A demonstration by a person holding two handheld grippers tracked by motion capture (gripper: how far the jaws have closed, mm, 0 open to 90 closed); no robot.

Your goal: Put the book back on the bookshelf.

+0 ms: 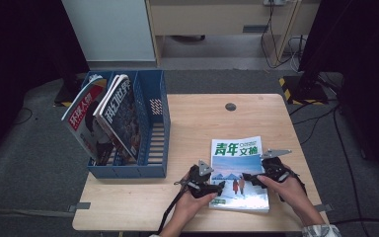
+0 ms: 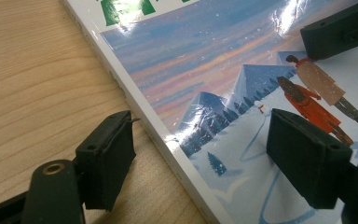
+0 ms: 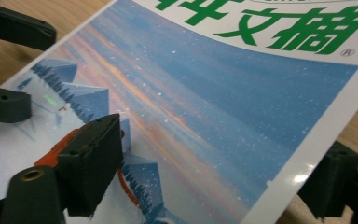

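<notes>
Both hand-held grippers, L (image 1: pixel 216 188) & R (image 1: pixel 250 177), astride magazine (image 1: pixel 238 170) edges.

- the magazine (image 1: pixel 239 173) wears a white cover with green lettering over a blue-to-orange dusk sky, snowy blue peaks and two small figures in red and tan.
- the grippers, left (image 1: pixel 208 187) and right (image 1: pixel 253 178), are black with grey plates.
- the table (image 1: pixel 197 123) is pale wood grain.
- the file rack (image 1: pixel 153 143) is blue, holding a red-banded magazine (image 1: pixel 86 121).
</notes>
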